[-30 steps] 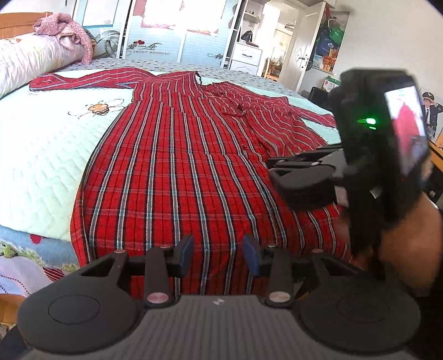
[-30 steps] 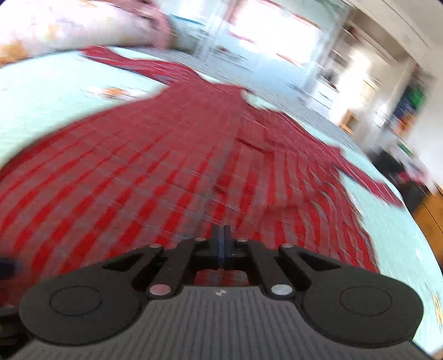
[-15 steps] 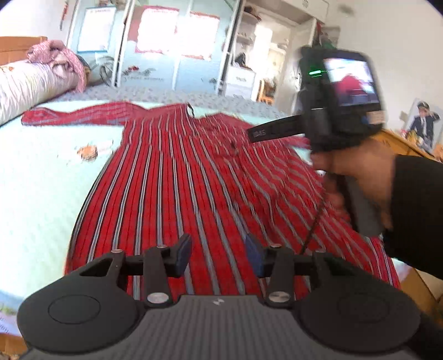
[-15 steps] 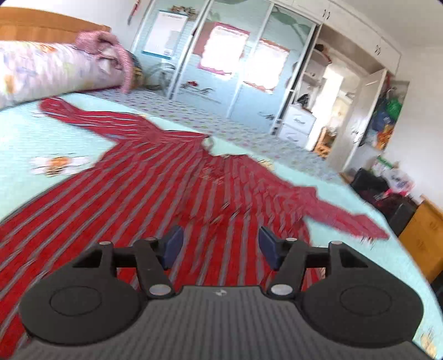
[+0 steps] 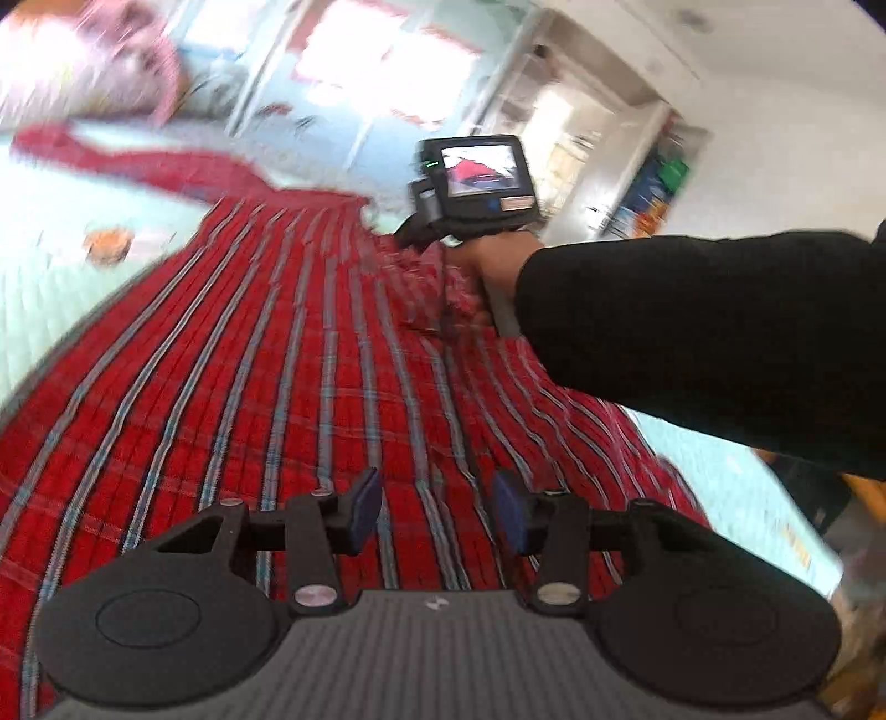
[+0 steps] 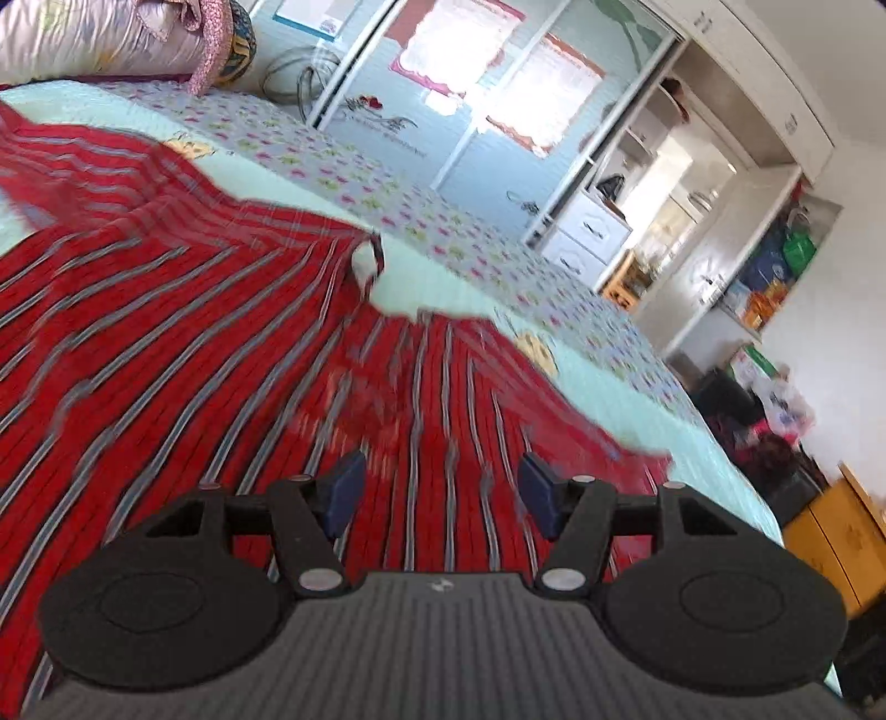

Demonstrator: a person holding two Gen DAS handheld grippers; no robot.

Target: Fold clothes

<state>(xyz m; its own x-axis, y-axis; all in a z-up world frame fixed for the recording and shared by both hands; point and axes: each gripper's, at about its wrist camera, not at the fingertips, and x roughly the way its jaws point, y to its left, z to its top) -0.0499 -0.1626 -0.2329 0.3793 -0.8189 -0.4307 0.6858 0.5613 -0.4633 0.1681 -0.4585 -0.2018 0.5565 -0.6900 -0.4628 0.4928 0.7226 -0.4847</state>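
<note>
A long red plaid dress (image 5: 266, 387) lies spread flat on the bed, collar at the far end, one sleeve stretched to the far left. My left gripper (image 5: 437, 507) hovers over the skirt part, open, with nothing between its blue pads. In the left wrist view a hand in a black sleeve (image 5: 692, 332) holds my right gripper far up the dress; only its rear screen (image 5: 480, 173) shows clearly. In the right wrist view my right gripper (image 6: 437, 490) is open above the rumpled chest of the dress (image 6: 194, 343), just short of the collar (image 6: 371, 260). Nothing is held.
The pale green bed cover (image 6: 609, 354) shows beyond the dress. A rolled quilt (image 6: 83, 39) with a pink cloth lies at the head of the bed. Sliding wardrobe doors (image 6: 470, 111), white drawers (image 6: 587, 232) and a wooden cabinet (image 6: 830, 543) stand past the bed's right side.
My right gripper went from shut to open and swept up the dress from the skirt to the chest. The left gripper shifted over the skirt and rolled, so its view tilts.
</note>
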